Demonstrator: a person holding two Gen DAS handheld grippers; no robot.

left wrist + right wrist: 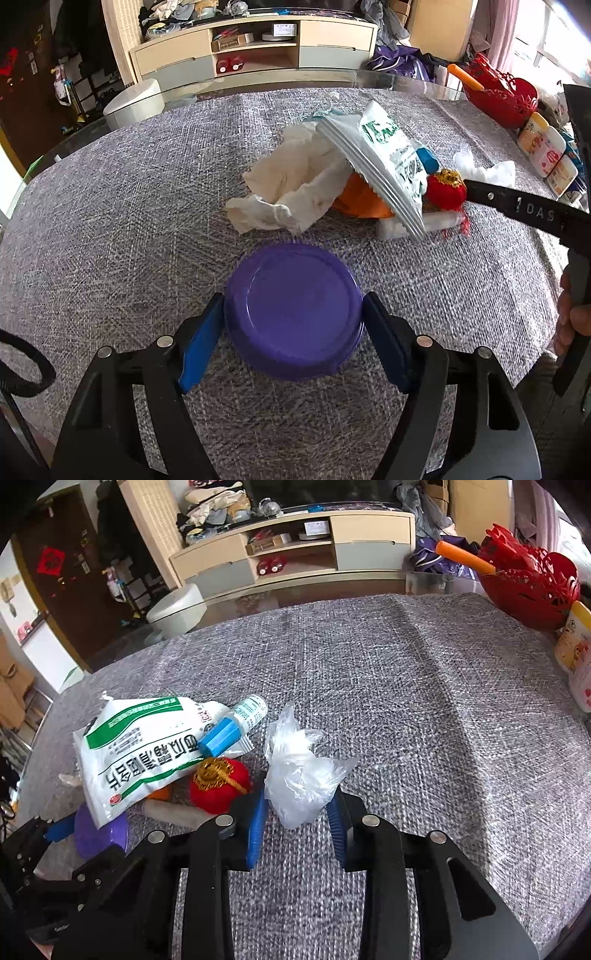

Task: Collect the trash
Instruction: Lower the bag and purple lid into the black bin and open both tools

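Left gripper (293,317): jaws either side of a purple plastic lid (293,312) lying flat on the worktop (110,229), blue pads (201,343) right at its rim. Contact looks made on both sides, so I read it as clamped on the lid.

Right gripper (299,812): jaws closed in on a crumpled clear plastic bag (299,775), pads (256,823) pressing the lower part of it, bag bulging up and forward out of the gap. Bag bottom sits on the grey woven cloth covering the worktop.

Trash pile, just beyond the lid in the left view:
- crumpled white tissue (291,184), nearest the lid
- orange item (362,199) under a white-and-green printed sachet (384,162), sachet propped at a tilt
- small bottle with blue cap (232,727) resting on the sachet's edge
- red round ornament with gold top (219,786), just beside the right gripper's left jaw, touching or nearly so, can't tell
- white tube-like piece (173,812) lying flat beside the ornament

Far right edge of worktop: red openwork basket (528,587) with an orange stick (465,557), plus pale bottles (546,151) beside it.

Beyond the worktop: beige TV cabinet (255,48) with clutter on top.
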